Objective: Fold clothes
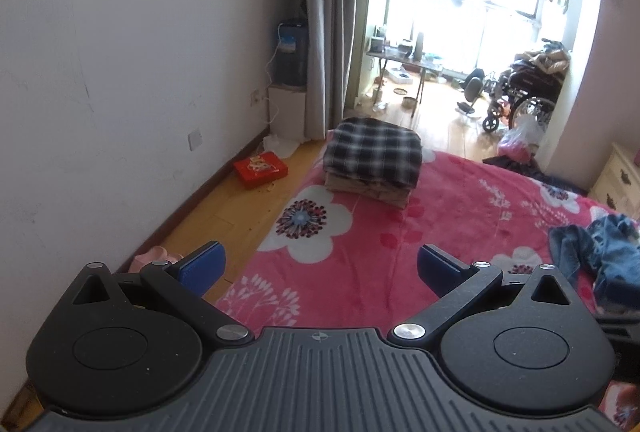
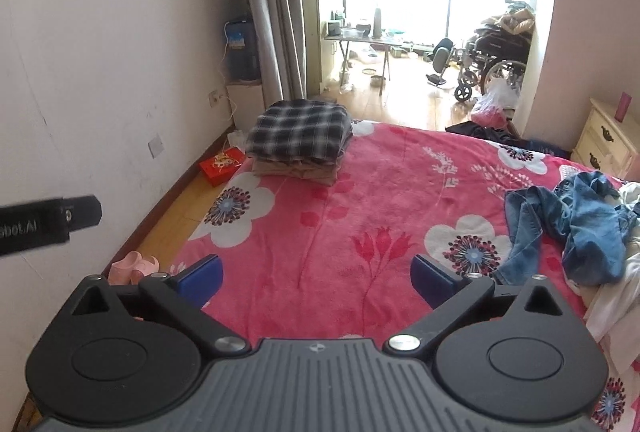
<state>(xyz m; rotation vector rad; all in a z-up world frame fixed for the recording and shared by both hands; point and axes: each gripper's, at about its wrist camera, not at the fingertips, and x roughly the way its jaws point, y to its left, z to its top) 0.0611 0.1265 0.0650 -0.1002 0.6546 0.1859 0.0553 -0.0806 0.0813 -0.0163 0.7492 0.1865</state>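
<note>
So far I had one neat stack, the plaid shirt [image 2: 298, 129] on top, at the pink blanket's [image 2: 360, 199] far corner. Both claws, left [image 1: 320, 268] and right [image 2: 316, 276], gaped wide and empty. Crumpled jeans [image 2: 568, 220] near that blanket's right edge waited unfolded.

Both wrist cameras sit just behind their own blue-padded fingers, tilted down across the pink floral blanket [image 1: 360, 252] toward the bright window. Both views share the plaid-topped folded stack [image 1: 374, 159] at centre frame and the wheelchair [image 2: 496, 63] upper right.
</note>
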